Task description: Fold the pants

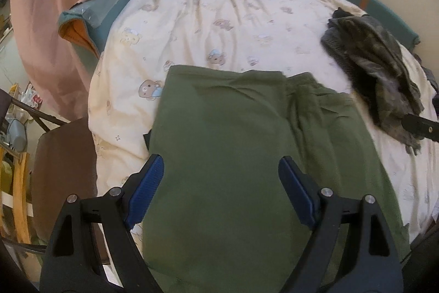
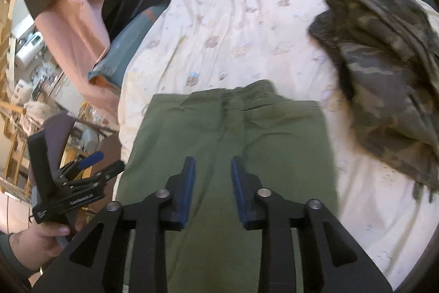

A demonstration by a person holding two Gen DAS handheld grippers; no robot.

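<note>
Your left gripper point(image 1: 221, 169) hangs over the near end of the green pants point(image 1: 247, 155) with its jaws spread wide and nothing caught between the blue pads point(image 1: 148, 191); the cloth lies flat beneath them, untouched. Your right gripper point(image 2: 212, 175) sits above the middle of the same pants point(image 2: 227, 150), its jaws only partly apart, and no fabric is pinched between its blue pads point(image 2: 186, 191) either, so both tools are released.

From largest to smallest, you have a bed covered by a cream duvet point(image 1: 219, 26) printed with little bears, rumpled and turned back at the far edge. On it, nearest you, the green pants lie spread flat, the gathered waistband point(image 2: 247, 95) at the far end and one side folded over so that a straight edge runs across the top left. To the right of them, just beside and partly touching their far corner, a camouflage garment point(image 1: 384, 67) lies in a loose heap. A pink cloth point(image 1: 49, 32) hangs at the left, beside a teal cushion point(image 1: 109, 2).

In the right wrist view your left hand point(image 2: 41, 240) grips the handle of the left gripper, low at the left beside the bed.
</note>
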